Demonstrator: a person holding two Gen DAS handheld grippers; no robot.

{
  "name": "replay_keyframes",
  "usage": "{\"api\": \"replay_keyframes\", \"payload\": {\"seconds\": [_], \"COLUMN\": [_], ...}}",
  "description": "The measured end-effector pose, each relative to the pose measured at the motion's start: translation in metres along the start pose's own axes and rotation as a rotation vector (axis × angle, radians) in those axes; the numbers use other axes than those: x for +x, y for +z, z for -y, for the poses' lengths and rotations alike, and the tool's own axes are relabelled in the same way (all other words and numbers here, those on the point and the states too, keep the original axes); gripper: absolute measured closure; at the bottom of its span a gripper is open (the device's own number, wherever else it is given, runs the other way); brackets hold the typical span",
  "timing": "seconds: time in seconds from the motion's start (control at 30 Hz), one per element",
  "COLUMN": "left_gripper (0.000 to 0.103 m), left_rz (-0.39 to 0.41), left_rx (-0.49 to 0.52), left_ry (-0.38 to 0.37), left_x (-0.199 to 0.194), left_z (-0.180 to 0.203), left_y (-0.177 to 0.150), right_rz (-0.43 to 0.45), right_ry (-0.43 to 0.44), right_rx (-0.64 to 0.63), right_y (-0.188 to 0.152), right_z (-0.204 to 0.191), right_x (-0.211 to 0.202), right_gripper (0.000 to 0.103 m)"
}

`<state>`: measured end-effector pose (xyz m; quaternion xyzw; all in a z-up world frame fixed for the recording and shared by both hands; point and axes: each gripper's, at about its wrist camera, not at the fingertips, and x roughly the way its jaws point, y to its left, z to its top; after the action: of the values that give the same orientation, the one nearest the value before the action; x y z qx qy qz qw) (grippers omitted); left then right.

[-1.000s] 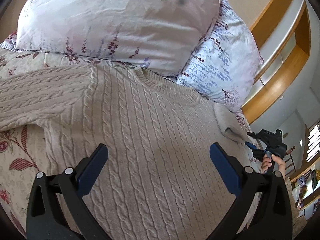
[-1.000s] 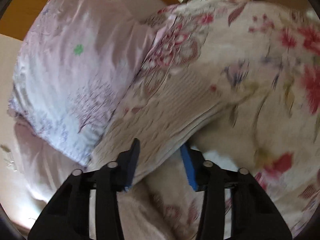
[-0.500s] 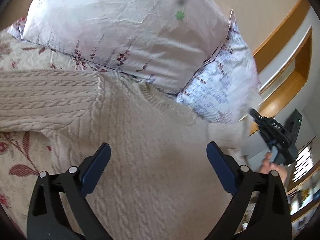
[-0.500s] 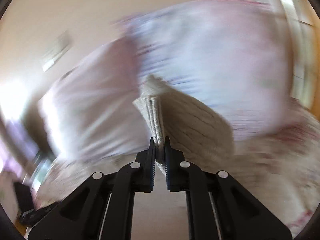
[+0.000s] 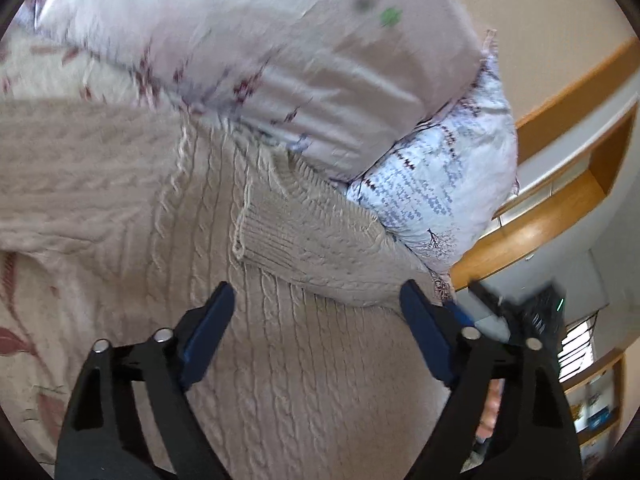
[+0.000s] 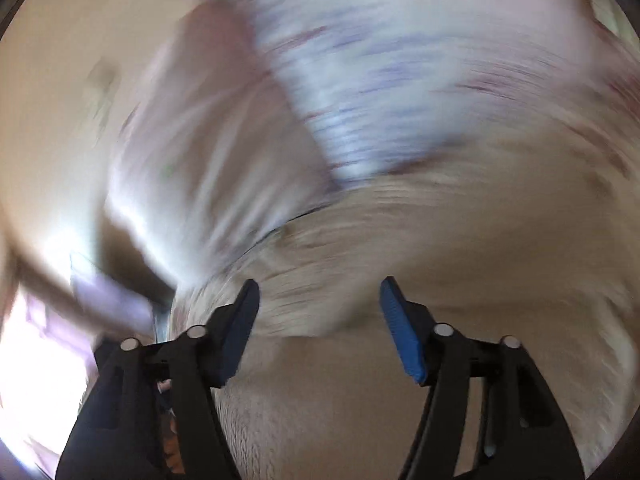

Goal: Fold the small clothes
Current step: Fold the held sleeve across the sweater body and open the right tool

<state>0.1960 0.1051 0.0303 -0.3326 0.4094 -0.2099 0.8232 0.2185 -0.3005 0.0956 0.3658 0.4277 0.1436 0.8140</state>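
A beige cable-knit sweater [image 5: 132, 208] lies flat on the bed. Its right sleeve [image 5: 316, 240] is folded across the chest, cuff toward the middle. Its other sleeve stretches out to the left. My left gripper [image 5: 316, 320] is open and empty, just above the sweater's body below the folded sleeve. My right gripper [image 6: 316, 308] is open and empty over the blurred sweater [image 6: 400, 248]. The right gripper also shows in the left wrist view [image 5: 516, 316], at the right edge of the bed.
Two floral pillows [image 5: 256, 40] [image 5: 440, 184] lie against the sweater's collar. The floral bedsheet [image 5: 20, 340] shows at the left. A wooden headboard ledge [image 5: 560, 208] runs along the right. The right wrist view is heavily motion-blurred.
The right gripper carried the sleeve across the sweater, let it go and opened. It has pulled back to the right. The left gripper stayed open and shifted slightly.
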Motion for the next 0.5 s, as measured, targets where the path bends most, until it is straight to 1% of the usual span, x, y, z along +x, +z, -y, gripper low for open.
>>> {"api": "replay_keyframes", "payload": {"seconds": [0.03, 0.07, 0.1, 0.17, 0.23, 0.3, 0.33, 0.4, 0.43, 0.47, 0.5], "left_gripper": [0.028, 0.029, 0.031, 0.034, 0.039, 0.042, 0.046, 0.051, 0.054, 0.06, 0.069], "left_rz": [-0.019, -0.027, -0.037, -0.052, -0.06, -0.058, -0.051, -0.041, -0.032, -0.026, -0.018], "left_rx": [-0.029, -0.045, -0.066, -0.105, -0.141, -0.174, -0.185, -0.198, -0.207, -0.212, -0.221], "left_ry": [0.005, 0.01, 0.017, 0.028, 0.039, 0.048, 0.047, 0.052, 0.059, 0.068, 0.08], "left_x": [0.008, 0.012, 0.017, 0.025, 0.032, 0.036, 0.037, 0.038, 0.039, 0.04, 0.042], "left_z": [-0.002, -0.004, -0.006, -0.011, -0.016, -0.021, -0.022, -0.024, -0.025, -0.027, -0.029], "left_y": [0.001, 0.001, 0.001, 0.001, 0.0, 0.0, 0.001, 0.003, 0.005, 0.006, 0.007], "right_rz": [0.002, -0.001, -0.004, 0.018, 0.045, 0.05, 0.061, 0.101, 0.116, 0.136, 0.157], "right_ry": [-0.021, -0.029, -0.04, -0.059, -0.087, -0.08, -0.08, -0.114, -0.128, -0.144, -0.173], "right_rx": [0.09, 0.174, 0.286, 0.385, 0.434, 0.483, 0.486, 0.471, 0.466, 0.462, 0.446], "right_y": [0.001, -0.002, -0.006, -0.012, -0.014, -0.017, -0.017, -0.012, -0.01, -0.009, -0.005], "right_z": [0.023, 0.043, 0.068, 0.097, 0.112, 0.12, 0.119, 0.117, 0.116, 0.117, 0.117], "right_x": [-0.008, -0.014, -0.023, -0.028, -0.032, -0.028, -0.028, -0.029, -0.028, -0.028, -0.023], "right_gripper": [0.051, 0.052, 0.054, 0.055, 0.055, 0.056, 0.056, 0.056, 0.058, 0.062, 0.077]}}
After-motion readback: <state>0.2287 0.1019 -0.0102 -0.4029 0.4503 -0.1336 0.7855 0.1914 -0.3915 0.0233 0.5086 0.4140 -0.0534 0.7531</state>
